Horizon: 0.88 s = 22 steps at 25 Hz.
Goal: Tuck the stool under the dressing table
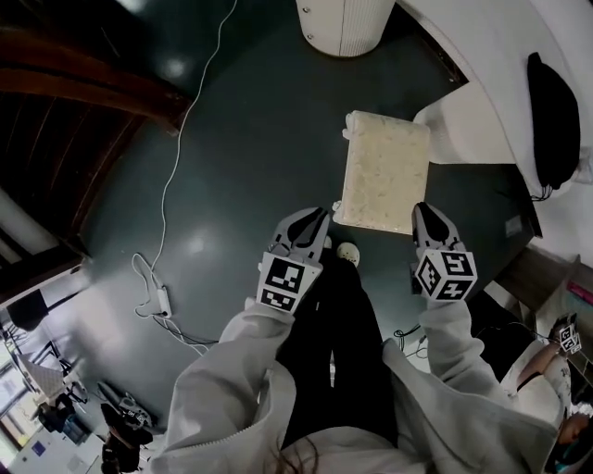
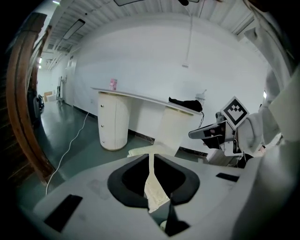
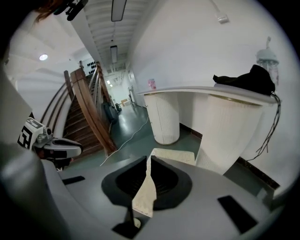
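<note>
Right of centre in the head view, the stool (image 1: 384, 171) is showing its cream, fuzzy rectangular seat from above, over the dark green floor (image 1: 250, 139). Its far end is pointing toward the white dressing table (image 1: 482, 56) in the upper right. It is sitting between the table's fluted round pedestal (image 1: 345, 23) at the top edge and a white side panel (image 1: 459, 125), and the seat is lying wholly outside the tabletop. Whether its legs are touching the floor cannot be told. The left gripper (image 1: 322, 218) is clamping the seat's near left corner, jaws all but together on a thin strip of cream cover. The right gripper (image 1: 422, 215) is pinching the near right corner likewise, a sliver of cover filling its narrow slit. A black bundle (image 1: 554, 116) is resting on the tabletop.
</note>
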{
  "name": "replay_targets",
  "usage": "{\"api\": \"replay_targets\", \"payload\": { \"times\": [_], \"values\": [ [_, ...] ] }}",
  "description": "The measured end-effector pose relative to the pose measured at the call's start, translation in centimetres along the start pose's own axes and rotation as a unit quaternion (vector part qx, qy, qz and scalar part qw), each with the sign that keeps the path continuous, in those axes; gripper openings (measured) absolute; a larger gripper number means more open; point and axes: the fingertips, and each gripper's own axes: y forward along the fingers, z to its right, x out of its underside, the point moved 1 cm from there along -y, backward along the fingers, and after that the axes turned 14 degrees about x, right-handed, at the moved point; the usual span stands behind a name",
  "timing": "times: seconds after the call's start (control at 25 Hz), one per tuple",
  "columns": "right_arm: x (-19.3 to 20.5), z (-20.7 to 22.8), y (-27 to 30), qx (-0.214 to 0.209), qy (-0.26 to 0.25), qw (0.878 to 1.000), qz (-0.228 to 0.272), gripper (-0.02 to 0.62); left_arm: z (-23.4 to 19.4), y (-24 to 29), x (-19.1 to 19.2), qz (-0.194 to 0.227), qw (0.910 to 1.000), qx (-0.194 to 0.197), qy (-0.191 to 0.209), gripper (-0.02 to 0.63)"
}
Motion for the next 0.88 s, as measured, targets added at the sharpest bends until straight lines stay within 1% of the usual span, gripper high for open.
{"api": "replay_targets", "payload": {
  "times": [0.24,0.28,0.32,0.36,0.48,0.68,0.76,0.88],
  "values": [
    [2.6,0.9,3.2,0.012,0.003,1.0,-0.005,0.101,-1.6,2.8,4.0,-0.023,0.9994,0.013,-0.021,0.035],
    [3.1,1.1,3.6,0.013,0.007,1.0,-0.005,0.105,-1.9,3.3,4.6,-0.025,0.9992,0.016,-0.027,0.055],
    [3.7,1.2,4.0,0.014,0.009,1.0,-0.007,0.115,-2.2,3.8,5.2,-0.027,0.9989,0.018,-0.033,0.09],
    [4.3,1.3,4.4,0.014,0.011,1.0,-0.012,0.129,-2.5,4.3,5.8,-0.03,0.9986,0.021,-0.039,0.112],
    [6.6,1.9,5.5,0.015,0.012,0.999,-0.03,0.174,-2.8,6.1,7.8,-0.046,0.9972,0.03,-0.05,0.13],
    [10.0,2.9,7.0,0.011,0.011,0.998,-0.06,0.269,-2.7,8.7,11.9,-0.085,0.9922,0.056,-0.072,0.213],
    [11.5,3.1,7.3,0.009,-0.004,0.997,-0.071,0.309,-2.6,9.4,13.5,-0.099,0.9902,0.062,-0.077,0.23],
    [13.9,3.7,7.7,0.007,-0.04,0.995,-0.089,0.343,-2.3,10.5,15.7,-0.115,0.9876,0.067,-0.084,0.236]
  ]
}}
